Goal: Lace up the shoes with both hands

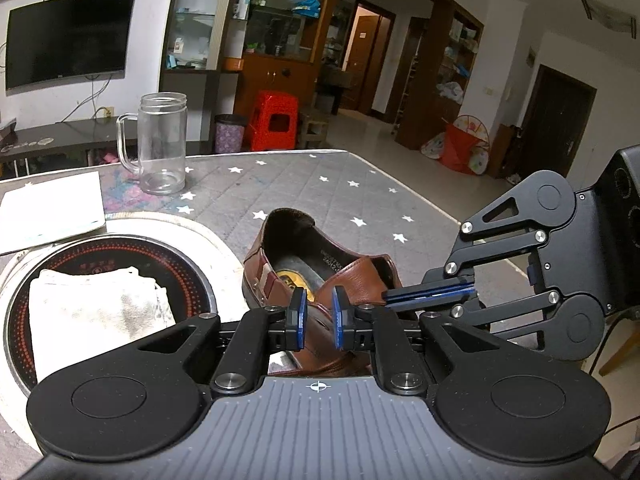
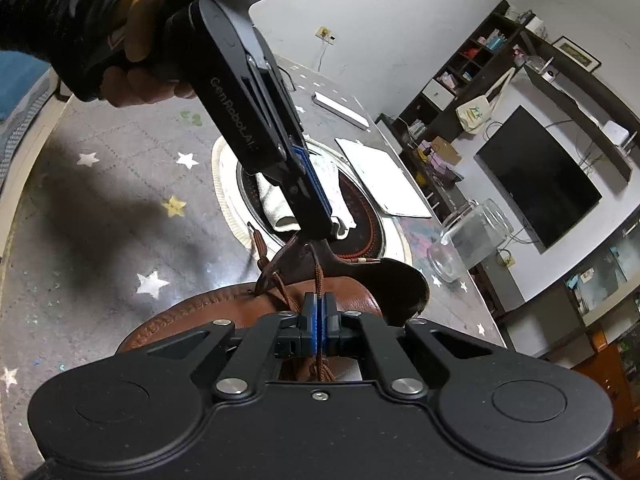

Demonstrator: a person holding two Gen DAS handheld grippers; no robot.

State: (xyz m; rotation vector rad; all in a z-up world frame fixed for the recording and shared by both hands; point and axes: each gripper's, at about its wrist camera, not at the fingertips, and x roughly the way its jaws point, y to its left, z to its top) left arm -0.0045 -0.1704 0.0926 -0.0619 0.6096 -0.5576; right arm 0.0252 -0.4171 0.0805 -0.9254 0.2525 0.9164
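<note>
Left wrist view: the brown leather lace-up shoe (image 1: 320,268) lies on the grey quilted tabletop with white stars (image 1: 360,184), beside a round black cooker plate (image 1: 120,252) that carries a dirty white cloth (image 1: 96,308). The left hand-held gripper (image 1: 319,317) has its blue pads a little apart around the edge of the shoe's flap; I cannot tell if they press on it. The right hand-held gripper (image 1: 430,294) comes in from the right with its jaws together.

Right wrist view: the right hand-held gripper (image 2: 319,322) is clamped on a thin brown shoelace (image 2: 317,276), which runs up to the flap. The left one reaches down to this flap, held by a hand in a dark sleeve (image 2: 140,44). Another lace end (image 2: 258,244) lies loose over the side.

I judge the lacing is only begun: few eyelets look threaded, the opening is wide, and no knot exists. The leather looks soft and a little worn.
</note>
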